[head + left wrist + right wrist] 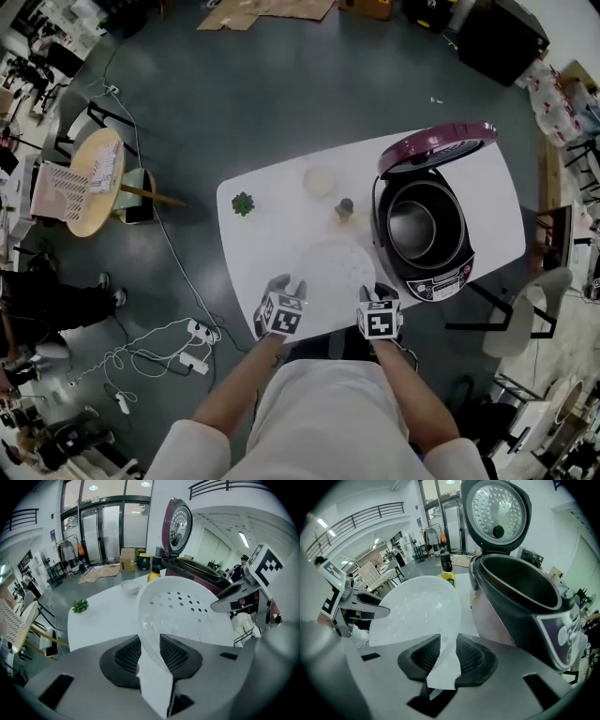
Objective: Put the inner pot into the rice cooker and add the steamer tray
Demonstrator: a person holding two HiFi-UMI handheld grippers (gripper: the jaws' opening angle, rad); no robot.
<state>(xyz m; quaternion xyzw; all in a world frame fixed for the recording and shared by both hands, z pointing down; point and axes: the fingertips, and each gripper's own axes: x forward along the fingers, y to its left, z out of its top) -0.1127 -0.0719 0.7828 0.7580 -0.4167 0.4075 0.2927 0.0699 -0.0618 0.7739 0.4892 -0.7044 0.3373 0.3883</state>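
Both grippers hold the round white perforated steamer tray (333, 267) over the near edge of the white table (272, 234). My left gripper (290, 286) is shut on the tray's left rim (183, 606), and the pads pinch the thin edge. My right gripper (376, 292) is shut on its right rim (417, 606). The maroon rice cooker (427, 230) stands to the right with its lid (436, 145) up. The dark inner pot (412, 225) sits inside the cooker (520, 597). Each gripper view shows the other gripper across the tray.
On the table behind the tray are a small green plant (243, 203), a small white bowl (319, 181) and a yellow bottle (345, 212). A round wooden side table (94, 183) and floor cables with a power strip (192, 333) lie to the left. A chair (525, 319) stands right.
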